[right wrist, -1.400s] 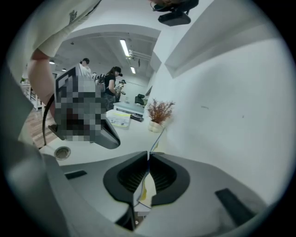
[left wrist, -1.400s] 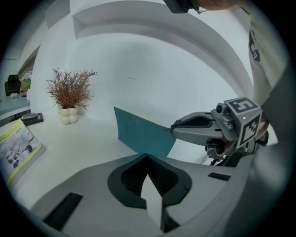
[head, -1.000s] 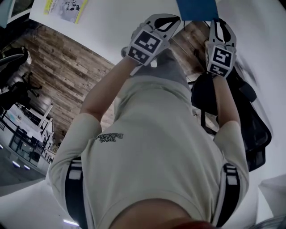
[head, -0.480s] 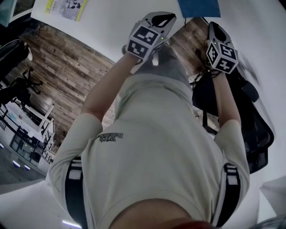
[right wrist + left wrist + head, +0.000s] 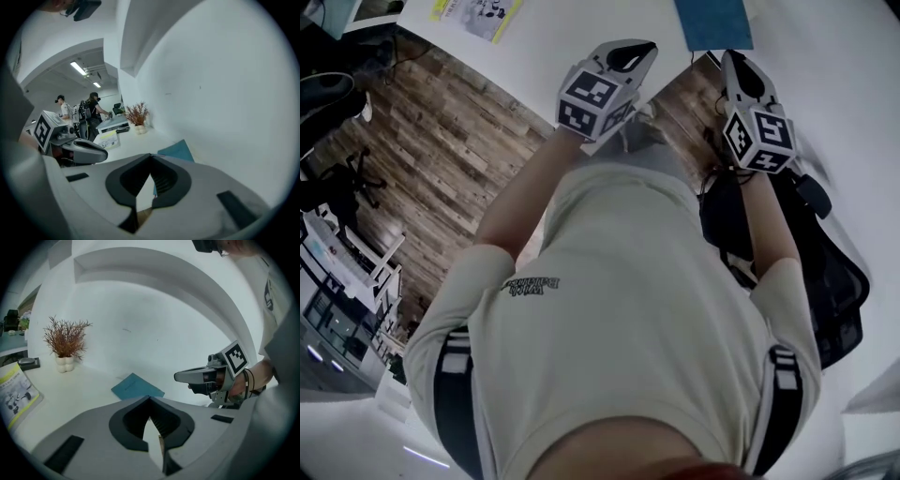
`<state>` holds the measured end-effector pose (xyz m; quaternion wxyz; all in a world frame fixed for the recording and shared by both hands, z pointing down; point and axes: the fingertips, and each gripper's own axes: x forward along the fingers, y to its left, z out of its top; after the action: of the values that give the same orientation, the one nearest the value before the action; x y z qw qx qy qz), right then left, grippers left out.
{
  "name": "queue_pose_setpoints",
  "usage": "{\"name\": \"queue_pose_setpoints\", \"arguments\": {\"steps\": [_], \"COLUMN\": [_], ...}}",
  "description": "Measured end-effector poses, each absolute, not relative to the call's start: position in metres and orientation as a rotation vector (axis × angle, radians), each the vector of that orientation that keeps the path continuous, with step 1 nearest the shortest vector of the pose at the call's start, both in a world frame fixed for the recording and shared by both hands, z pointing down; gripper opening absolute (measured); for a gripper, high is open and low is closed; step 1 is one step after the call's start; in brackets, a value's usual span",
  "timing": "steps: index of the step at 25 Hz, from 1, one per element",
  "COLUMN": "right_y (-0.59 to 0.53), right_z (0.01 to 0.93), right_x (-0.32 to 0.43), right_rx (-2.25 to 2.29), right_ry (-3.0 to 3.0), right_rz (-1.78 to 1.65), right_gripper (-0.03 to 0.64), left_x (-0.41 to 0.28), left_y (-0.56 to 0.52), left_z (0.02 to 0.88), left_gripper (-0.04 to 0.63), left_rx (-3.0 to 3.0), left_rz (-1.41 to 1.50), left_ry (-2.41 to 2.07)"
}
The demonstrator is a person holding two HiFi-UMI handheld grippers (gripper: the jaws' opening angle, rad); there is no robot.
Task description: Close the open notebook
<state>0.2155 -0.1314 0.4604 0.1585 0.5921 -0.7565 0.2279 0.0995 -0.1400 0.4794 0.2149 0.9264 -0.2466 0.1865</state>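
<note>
White bench (image 5: pixel 553 47) fills the top of the head view and meets a plain white wall; wood floor (image 5: pixel 441 141) and a black chair (image 5: pixel 825 272) lie below you.

1. Locate the notebook (image 5: pixel 712 23). It is blue, its cover is down, and it lies flat on the bench close to the rim nearest you, between the two tools in the head view.
2. Check its heading. The near edge faces you and its sides run away from you toward the wall, so the long axis appears to point at the wall, slightly skewed. The far end is cut off at the top of the head view.
3. Check the left tool (image 5: pixel 639 52). Its jaws are pressed together at the tips, with nothing between them. It hangs over the bench rim, apart from the notebook.
4. Check the right tool (image 5: pixel 733 61). Its jaws are likewise pressed together and empty. It is clear of the notebook.
5. Note the other items. A leaflet (image 5: pixel 478 14) lies well to the left, and a potted dried plant (image 5: pixel 65 341) stands by the wall.
</note>
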Motion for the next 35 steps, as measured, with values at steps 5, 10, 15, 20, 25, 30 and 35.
{"name": "queue_pose_setpoints", "arguments": {"steps": [5,10,15,20,25,30,35], "right_y": [-0.126,-0.116,-0.102,-0.101,-0.106,-0.102,-0.103], "right_z": [0.416,0.375,0.343,0.322,0.298,0.281,0.269], "right_x": [0.194,0.167,0.129,0.095,0.076,0.058,0.052], "right_rx": [1.683,1.665,1.589,1.513,1.512,1.52,1.54], "right_ry": [-2.222,-2.293,-2.385,-2.471,-2.557,-2.607,-2.629], "right_rz": [0.549,0.441,0.343,0.26,0.221,0.125,0.108], "right_gripper": [0.005,0.005,0.005,0.003,0.003,0.003,0.002], "left_x": [0.076,0.061,0.046,0.029,0.006,-0.02,-0.032], "left_y": [-0.136,-0.129,-0.122,-0.12,-0.116,-0.11,-0.106], "left_z": [0.434,0.394,0.365,0.334,0.303,0.28,0.272], "left_gripper": [0.014,0.014,0.014,0.013,0.014,0.014,0.012], "left_rx": [2.617,2.647,2.723,2.813,2.869,2.889,2.907], "left_rz": [0.457,0.381,0.347,0.32,0.227,0.118,0.076], "left_ry": [-0.728,-0.753,-0.817,-0.887,-0.946,-1.022,-1.051]}}
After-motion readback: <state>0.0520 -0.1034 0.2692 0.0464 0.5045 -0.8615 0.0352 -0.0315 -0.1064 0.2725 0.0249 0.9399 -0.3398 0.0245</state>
